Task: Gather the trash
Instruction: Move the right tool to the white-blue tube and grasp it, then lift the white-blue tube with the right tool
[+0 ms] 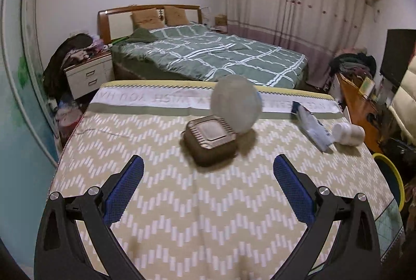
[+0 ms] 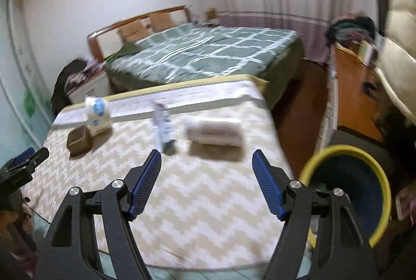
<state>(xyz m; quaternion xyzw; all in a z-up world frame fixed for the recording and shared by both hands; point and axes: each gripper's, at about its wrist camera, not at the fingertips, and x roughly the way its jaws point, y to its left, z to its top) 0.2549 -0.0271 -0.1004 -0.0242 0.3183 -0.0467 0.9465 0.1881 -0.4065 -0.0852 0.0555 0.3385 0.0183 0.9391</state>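
While both grippers are held above the near edge of the table, nothing is gripped by either. The left gripper [image 1: 208, 170] is seen with jaws spread wide, only zigzag tablecloth [image 1: 182, 215] between the blue pads [image 1: 124, 191]. The right gripper [image 2: 206, 176] is seen with jaws parted to a moderate gap, also empty; its view is motion-blurred.

Trash items are laid out across the middle of the table:
- A brown square box [image 1: 210, 141] is placed nearest the left gripper, just ahead of it.
- A round translucent container [image 1: 236, 103] is set directly behind the box, touching or nearly touching it; in the right wrist view it is read as a white jar with a blue label [image 2: 98, 115]. Contents cannot be told.
- A blue-and-white flat packet [image 1: 313, 128] is laid further right.
- A white bottle [image 1: 348, 134] is lying on its side just beside the packet, at the right edge of the table.

A bin with a yellow rim [image 2: 348, 191] and dark interior is stood on the floor beside the table's right side, close to the right gripper.

Beyond the table, a bed with a green checked quilt [image 1: 208, 53] is seen, then a white nightstand [image 1: 88, 74] piled with clothes, and closed curtains [image 1: 293, 1] on the far wall.
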